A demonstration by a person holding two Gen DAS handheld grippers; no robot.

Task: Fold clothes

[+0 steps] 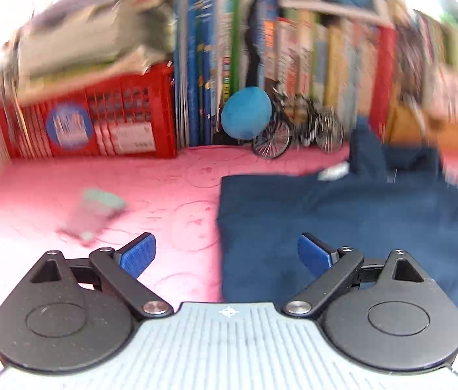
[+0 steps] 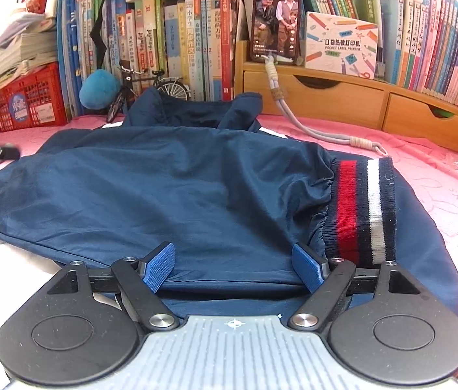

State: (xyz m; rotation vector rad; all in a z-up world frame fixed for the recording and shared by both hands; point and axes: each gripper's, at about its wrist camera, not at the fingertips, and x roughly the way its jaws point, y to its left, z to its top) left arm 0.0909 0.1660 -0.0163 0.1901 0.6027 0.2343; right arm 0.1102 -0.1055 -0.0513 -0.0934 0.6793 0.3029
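A navy jacket [image 2: 164, 188] lies spread on the pink bed cover [image 2: 440, 188], with a sleeve folded across it. The sleeve ends in a ribbed cuff [image 2: 362, 208] striped red, navy and white. My right gripper [image 2: 233, 250] is open at the jacket's near edge; the fabric lies between its blue pads [image 2: 160, 266] and neither pad presses on it. In the blurred left wrist view my left gripper [image 1: 227, 243] is open over the jacket's left edge [image 1: 343, 221] and the pink cover [image 1: 164, 178]. It holds nothing.
Books line the back. On the left stand a red crate [image 1: 99, 123] with a paper stack, a blue plush ball [image 2: 99, 89] and a model bicycle [image 2: 151, 87]. A phone [image 2: 276, 19] with a cable [image 2: 310, 126] stands on a wooden drawer shelf [image 2: 343, 97]. A small pale object [image 1: 95, 211] lies on the cover.
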